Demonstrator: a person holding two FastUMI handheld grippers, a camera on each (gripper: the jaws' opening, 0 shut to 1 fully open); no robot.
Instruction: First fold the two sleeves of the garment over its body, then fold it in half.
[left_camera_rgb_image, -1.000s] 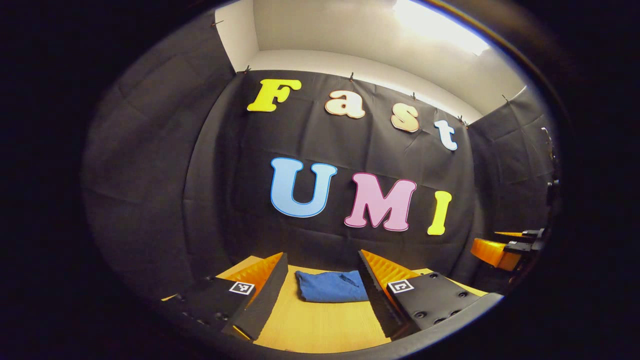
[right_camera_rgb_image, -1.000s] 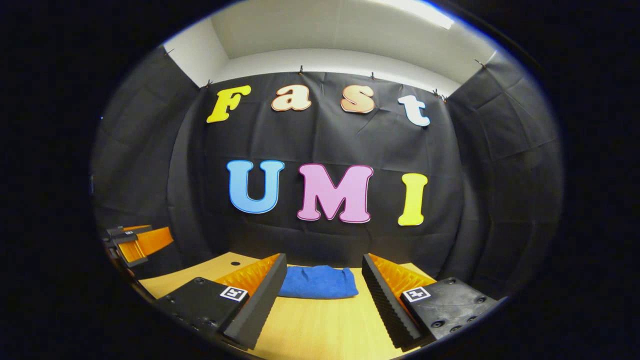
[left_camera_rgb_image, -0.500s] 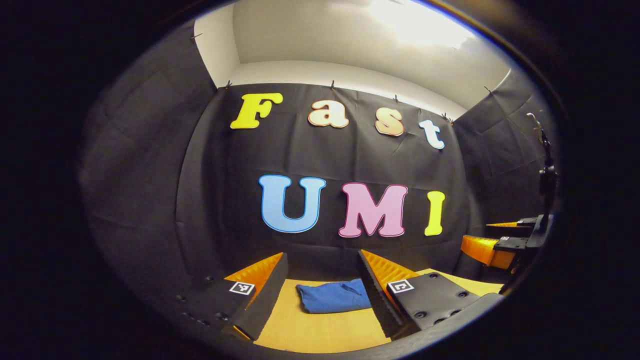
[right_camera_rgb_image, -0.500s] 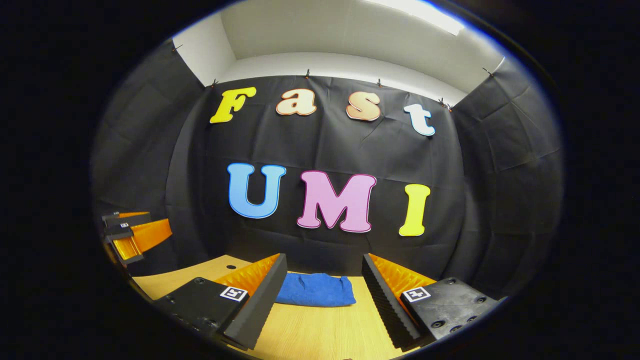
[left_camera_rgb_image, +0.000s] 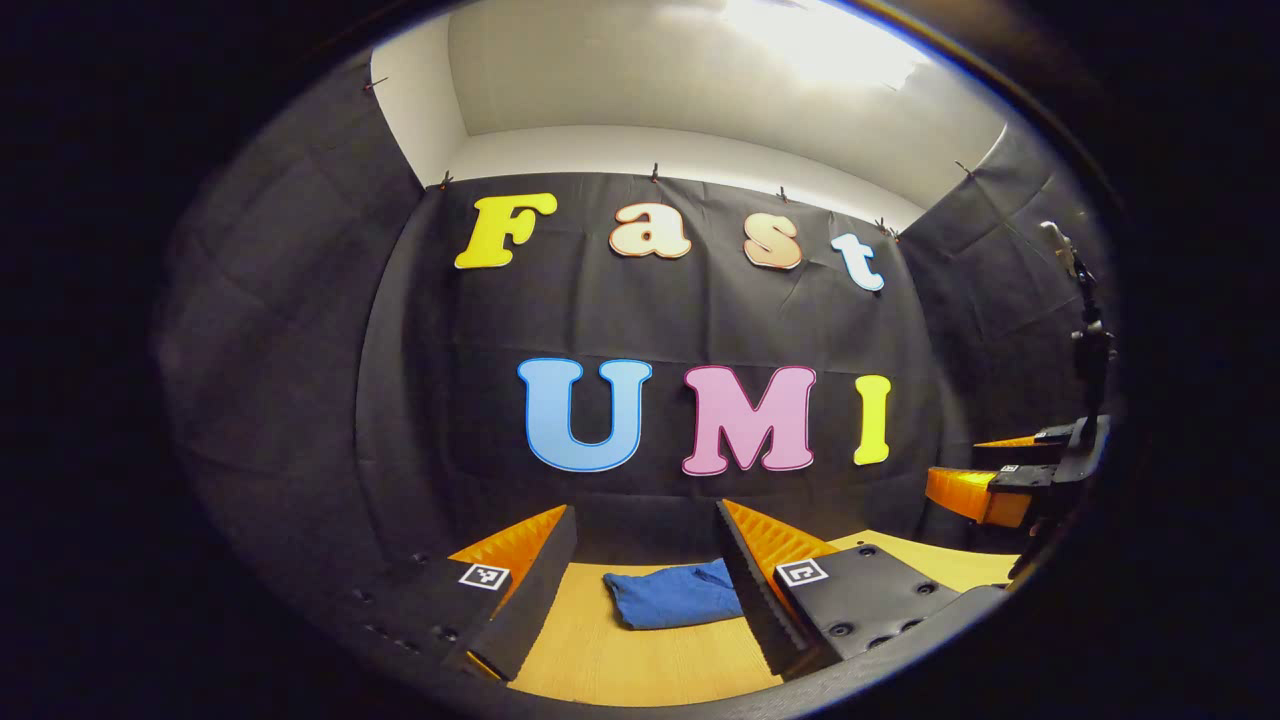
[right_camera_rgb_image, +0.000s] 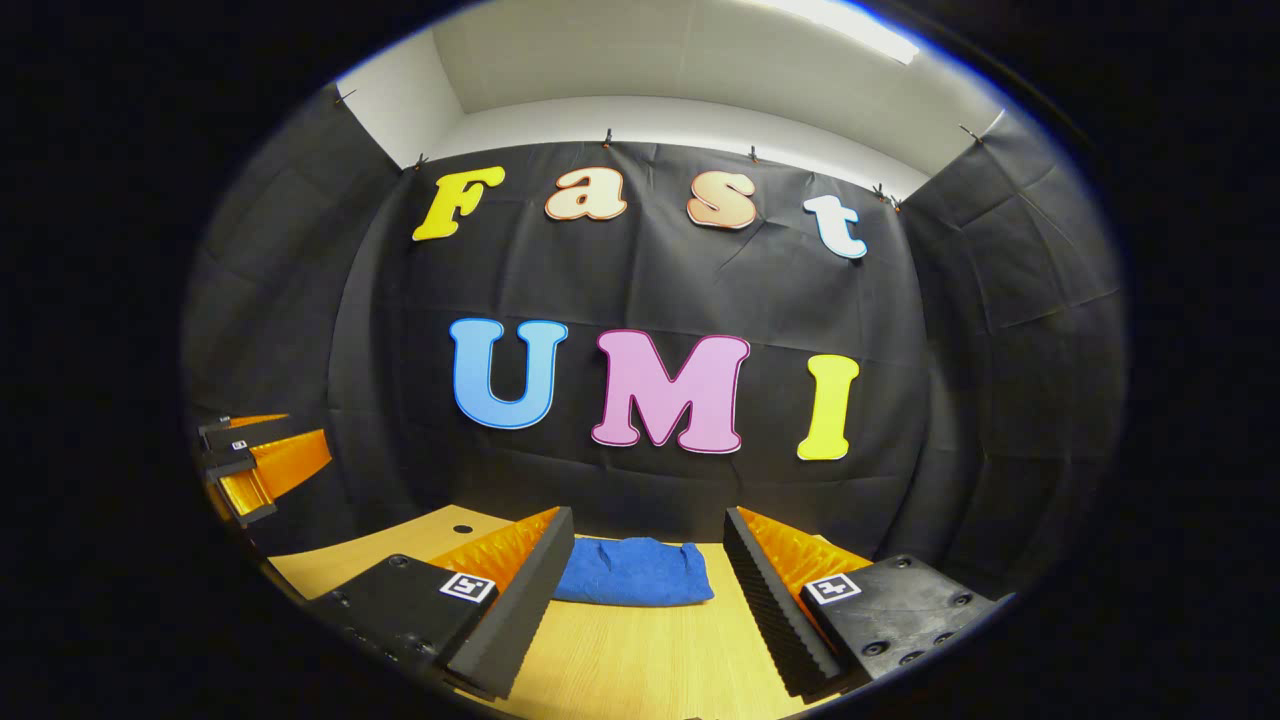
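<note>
In the left gripper view, the left gripper (left_camera_rgb_image: 645, 560) is hovering above the wooden bench (left_camera_rgb_image: 640, 660), its fingers (left_camera_rgb_image: 530, 570) standing wide apart and gripping nothing. The blue garment (left_camera_rgb_image: 675, 597) is lying folded into a compact bundle on the bench, beyond the fingertips and close to the black cloth wall. The right gripper (left_camera_rgb_image: 985, 490) is showing off to the garment's right, well apart from it.

In the right gripper view, the right gripper (right_camera_rgb_image: 648, 560) is likewise holding its fingers (right_camera_rgb_image: 770, 580) spread wide with nothing between them. The garment (right_camera_rgb_image: 635, 572) is resting beyond them on the bench (right_camera_rgb_image: 640, 660), and the left gripper (right_camera_rgb_image: 260, 465) is hanging well to the garment's left.
</note>
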